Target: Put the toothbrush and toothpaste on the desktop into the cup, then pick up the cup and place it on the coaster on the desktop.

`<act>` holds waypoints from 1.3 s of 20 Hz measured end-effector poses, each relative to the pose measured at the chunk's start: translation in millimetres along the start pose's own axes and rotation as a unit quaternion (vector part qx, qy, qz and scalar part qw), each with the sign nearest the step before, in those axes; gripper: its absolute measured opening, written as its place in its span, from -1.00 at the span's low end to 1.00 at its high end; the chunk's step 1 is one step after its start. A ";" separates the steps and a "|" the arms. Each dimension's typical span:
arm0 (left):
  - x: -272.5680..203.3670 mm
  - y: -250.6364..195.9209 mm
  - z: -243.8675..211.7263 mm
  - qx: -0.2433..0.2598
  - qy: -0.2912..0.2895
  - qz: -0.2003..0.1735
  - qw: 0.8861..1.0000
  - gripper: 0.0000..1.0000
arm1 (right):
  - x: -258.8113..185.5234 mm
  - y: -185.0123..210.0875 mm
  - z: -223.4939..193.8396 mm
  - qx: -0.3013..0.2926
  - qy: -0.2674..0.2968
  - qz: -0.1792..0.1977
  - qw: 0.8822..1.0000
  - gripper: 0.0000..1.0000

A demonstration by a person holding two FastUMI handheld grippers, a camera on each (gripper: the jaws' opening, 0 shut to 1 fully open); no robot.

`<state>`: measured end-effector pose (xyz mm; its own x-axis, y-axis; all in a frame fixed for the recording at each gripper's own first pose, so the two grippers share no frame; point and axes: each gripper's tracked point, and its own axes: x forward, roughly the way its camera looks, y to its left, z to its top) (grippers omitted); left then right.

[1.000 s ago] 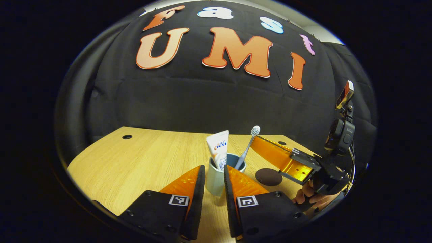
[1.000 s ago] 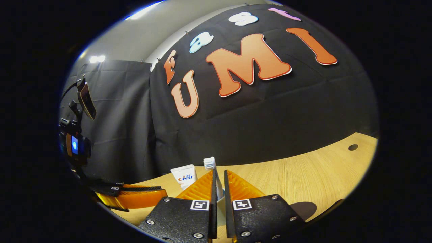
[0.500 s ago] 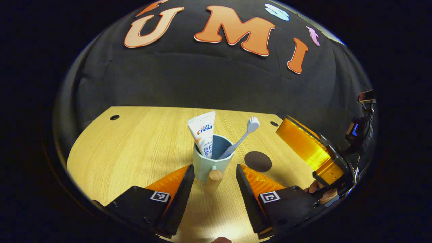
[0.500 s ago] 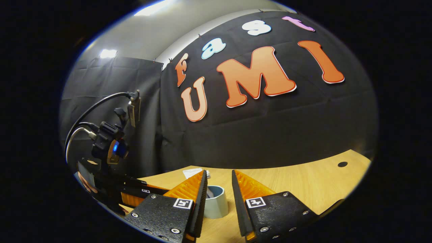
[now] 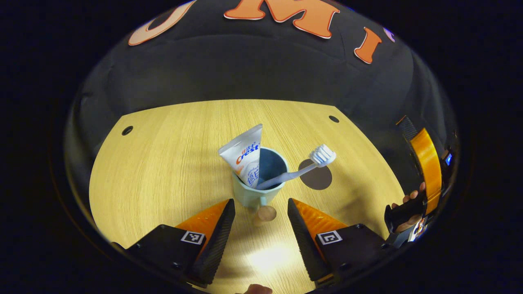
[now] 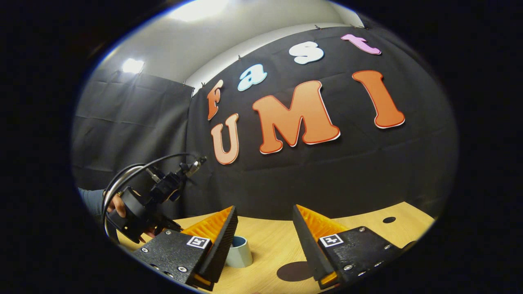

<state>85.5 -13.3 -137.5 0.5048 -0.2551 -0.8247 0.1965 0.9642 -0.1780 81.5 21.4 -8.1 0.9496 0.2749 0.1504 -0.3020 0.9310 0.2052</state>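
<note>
We are looking at the blue cup (image 5: 258, 185) standing on the wooden desktop (image 5: 163, 171) beside the dark coaster (image 5: 316, 178), with toothpaste tube (image 5: 245, 153) and toothbrush (image 5: 300, 168) inside. Both the left gripper (image 5: 257, 222) and the right gripper (image 6: 263, 239) are standing wide and empty. The cup is looking rigid and light but top-heavy, so we are judging its wooden handle (image 5: 266, 213) the best hold.

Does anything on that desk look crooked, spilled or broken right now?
Nothing spilled or broken. The toothbrush leans far over the cup rim, head above the coaster; the toothpaste tilts the other way.
</note>
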 end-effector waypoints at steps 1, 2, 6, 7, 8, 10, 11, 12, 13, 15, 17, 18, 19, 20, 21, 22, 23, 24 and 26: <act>3.7 -0.1 -1.0 -0.004 0.018 -0.001 1.000 0.70 | -4.3 -3.2 3.5 0.001 -0.001 -0.001 1.000 0.70; 8.1 -0.9 -2.2 -0.012 0.035 -0.006 0.999 0.72 | -7.4 -7.9 7.8 0.000 -0.004 -0.002 1.000 0.72; 23.3 4.7 -6.1 -0.021 0.086 0.008 0.996 0.70 | -17.6 -20.4 16.2 -0.006 -0.008 -0.013 1.000 0.80; 28.1 5.2 -8.0 -0.017 0.097 0.014 0.995 0.73 | -19.4 -20.4 16.5 -0.009 -0.006 -0.012 1.000 0.82; 32.7 5.9 -8.8 -0.014 0.106 0.021 0.994 0.73 | -23.0 -20.4 15.6 -0.013 -0.002 -0.009 1.000 0.82; 37.4 8.4 -7.2 -0.010 0.117 0.033 0.993 0.73 | -27.8 -21.9 14.1 -0.026 0.006 -0.009 1.000 0.82; 40.7 8.5 -10.4 -0.008 0.126 0.036 0.991 0.73 | -30.7 -23.6 15.9 -0.034 0.007 -0.011 0.999 0.85; 45.7 7.0 -12.8 -0.006 0.132 0.037 0.991 0.70 | -33.2 -24.4 18.4 -0.046 0.005 -0.014 0.999 0.86; 47.3 8.3 -15.4 -0.003 0.142 0.040 0.989 0.67 | -36.1 -24.3 21.9 -0.057 0.002 -0.015 0.998 0.87; 53.5 5.8 -18.8 -0.003 0.151 0.042 0.988 0.70 | -41.1 -20.2 27.0 -0.068 -0.004 -0.013 0.998 0.89; 56.3 5.7 -15.8 0.006 0.157 0.048 0.986 0.53 | -44.0 -17.8 30.5 -0.069 -0.003 -0.014 0.997 0.90; 58.0 6.0 -15.2 0.005 0.162 0.050 0.986 0.54 | -46.1 -16.8 31.0 -0.070 -0.002 -0.015 0.997 0.91; 60.1 5.9 -14.1 0.006 0.167 0.052 0.985 0.43 | -48.5 -16.7 31.5 -0.070 -0.001 -0.016 0.997 0.91; 65.2 6.3 -11.8 0.006 0.169 0.053 0.984 0.32 | -50.7 -17.0 32.8 -0.069 -0.001 -0.016 0.998 0.91; 69.7 6.9 -9.6 0.001 0.173 0.056 0.983 0.18 | -52.5 -15.6 35.1 -0.066 -0.001 -0.017 0.998 0.91; 77.2 8.8 -6.6 -0.007 0.171 0.060 0.983 0.05 | -54.4 -14.1 36.7 -0.065 -0.002 -0.017 0.998 0.92; 82.4 9.0 2.7 -0.007 0.164 0.061 0.985 -0.13 | -56.3 -14.1 37.6 -0.068 -0.001 -0.020 0.998 0.92; 90.9 10.8 8.4 -0.008 0.160 0.064 0.985 -0.31 | -57.2 -14.5 36.4 -0.072 -0.001 -0.021 0.997 0.92; 109.9 10.8 23.1 -0.014 0.150 0.065 0.986 -0.39 | -62.0 -13.3 36.6 -0.081 0.000 -0.024 0.996 0.92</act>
<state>162.6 -32.6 -217.6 0.2521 -0.1002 -0.9625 0.1205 0.9901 -0.0716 23.6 -16.9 15.2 0.9629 0.2283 0.1443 -0.2380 0.9697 0.0542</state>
